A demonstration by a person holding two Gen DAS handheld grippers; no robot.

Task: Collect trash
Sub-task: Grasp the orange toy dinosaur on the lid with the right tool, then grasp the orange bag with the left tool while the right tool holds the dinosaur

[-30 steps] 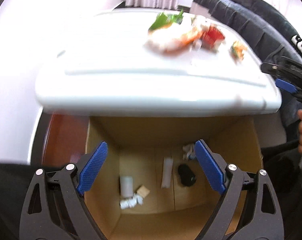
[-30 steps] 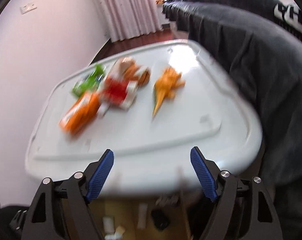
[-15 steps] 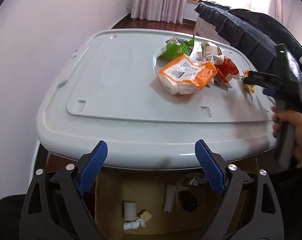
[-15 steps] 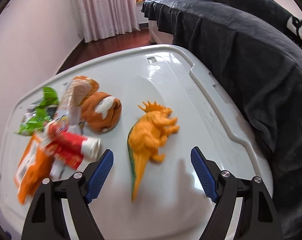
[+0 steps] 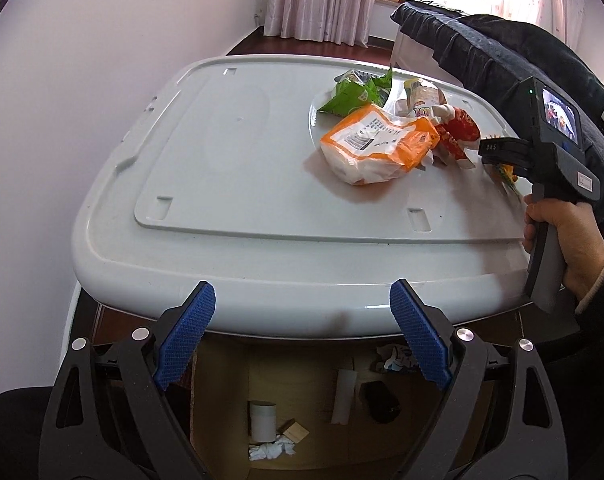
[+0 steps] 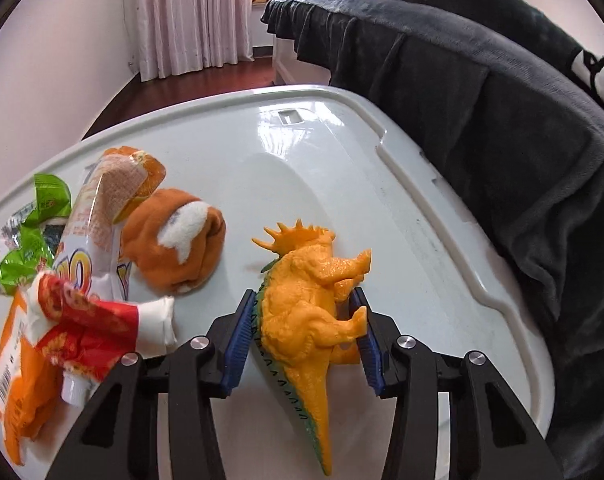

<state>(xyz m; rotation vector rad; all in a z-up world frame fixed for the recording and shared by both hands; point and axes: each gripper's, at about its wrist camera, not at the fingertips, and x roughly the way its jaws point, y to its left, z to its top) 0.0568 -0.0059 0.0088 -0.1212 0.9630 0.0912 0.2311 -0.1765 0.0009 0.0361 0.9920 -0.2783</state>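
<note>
right hand-held gripper just closed onto toy dinosaur, left wide open

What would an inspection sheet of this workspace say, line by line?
Surface: white plastic lid used as a tabletop, glossy.
Job's things: orange-and-white bag, green wrapper, red-and-white packet and printed tube, bunched together; cardboard box below the lid's near edge holds paper scraps.
Clutter: orange toy dinosaur; orange plush.
Grippers: left gripper open, empty, above the box; right gripper has just been closing, pads on the dinosaur's body.
Cables: nothing seen.
Surroundings: dark blanket, pink curtains, pale wall.
</note>
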